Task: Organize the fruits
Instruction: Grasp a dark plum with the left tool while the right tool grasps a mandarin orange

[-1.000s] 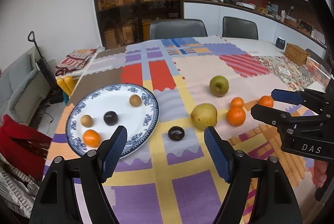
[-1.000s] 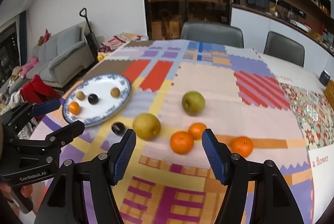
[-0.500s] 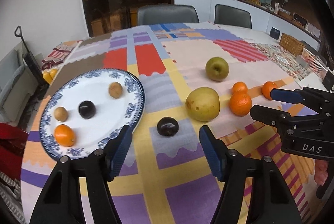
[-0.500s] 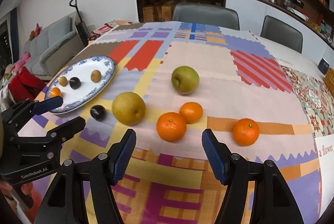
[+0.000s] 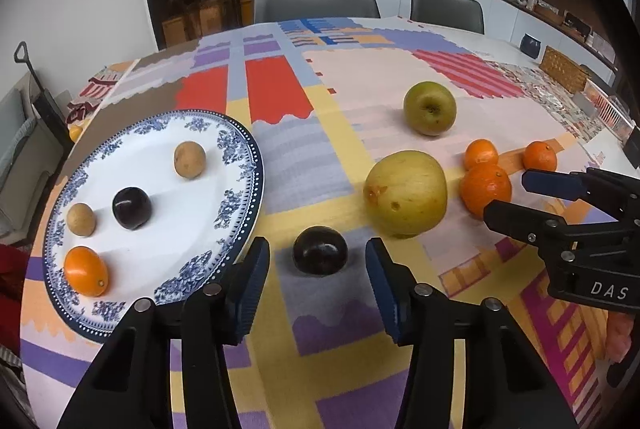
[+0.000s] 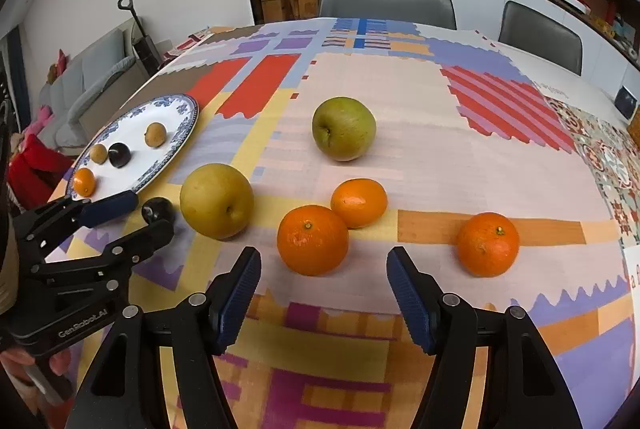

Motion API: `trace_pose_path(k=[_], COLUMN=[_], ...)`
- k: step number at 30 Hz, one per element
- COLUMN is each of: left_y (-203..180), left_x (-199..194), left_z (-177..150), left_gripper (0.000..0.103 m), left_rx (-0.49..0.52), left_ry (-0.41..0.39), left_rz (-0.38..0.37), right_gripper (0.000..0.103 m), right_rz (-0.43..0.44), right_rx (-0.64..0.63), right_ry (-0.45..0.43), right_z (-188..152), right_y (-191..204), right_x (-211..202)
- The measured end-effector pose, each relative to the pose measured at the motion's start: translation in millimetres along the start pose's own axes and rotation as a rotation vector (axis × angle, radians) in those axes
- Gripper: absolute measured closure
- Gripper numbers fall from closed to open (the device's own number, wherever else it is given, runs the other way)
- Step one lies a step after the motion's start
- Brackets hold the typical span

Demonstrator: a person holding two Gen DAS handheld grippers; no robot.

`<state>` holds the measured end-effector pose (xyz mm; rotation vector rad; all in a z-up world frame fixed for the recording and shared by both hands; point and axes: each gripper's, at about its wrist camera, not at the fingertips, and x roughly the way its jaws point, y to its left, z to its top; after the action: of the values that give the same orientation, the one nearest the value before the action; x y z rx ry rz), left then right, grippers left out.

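Note:
A dark plum lies on the patchwork cloth between the fingers of my left gripper. Its jaws are closing, and a gap still shows on each side of the plum. Just left of it, the blue-rimmed plate holds another plum, two tan fruits and a small orange one. My right gripper is open, with the nearest orange just ahead of its fingertips. A yellow pear, a green apple and two more oranges lie loose on the cloth.
The plate sits near the table's left edge, with a sofa and a red cloth beyond it. Two grey chairs stand at the far side. A wicker basket is at the far right. Both grippers work side by side, close together.
Both grippers came down and closer to the table. The left jaws narrowed around the loose plum. The right jaws kept their width as they neared the nearest orange.

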<state>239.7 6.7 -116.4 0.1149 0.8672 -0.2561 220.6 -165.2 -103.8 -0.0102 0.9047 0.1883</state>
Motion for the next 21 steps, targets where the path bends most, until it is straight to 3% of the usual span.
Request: trace_pose_path(k=[7, 12, 17, 21], left_y=[2, 4, 5, 5], left_x=[11, 11, 9, 5], left_z=[2, 5, 4, 3], left_gripper=[0.066, 0.075, 0.075, 0.075], left_rx=[-0.016, -0.036, -0.056, -0.065], left_ry=[0.025, 0.029, 0.042, 0.048], left_rz=[-0.011, -0.023, -0.022, -0.012], right_gripper=[0.037, 0.046, 0.060, 0.061], right_rz=[0.015, 0.028, 0.049, 0.042], right_rx=[0.019, 0.025, 0.017, -0.001], right_ry=[0.022, 0.035, 0.037, 0.030], right_z=[2, 3, 5, 4], right_y=[-1, -3, 0, 3], right_x=[11, 17, 20, 19])
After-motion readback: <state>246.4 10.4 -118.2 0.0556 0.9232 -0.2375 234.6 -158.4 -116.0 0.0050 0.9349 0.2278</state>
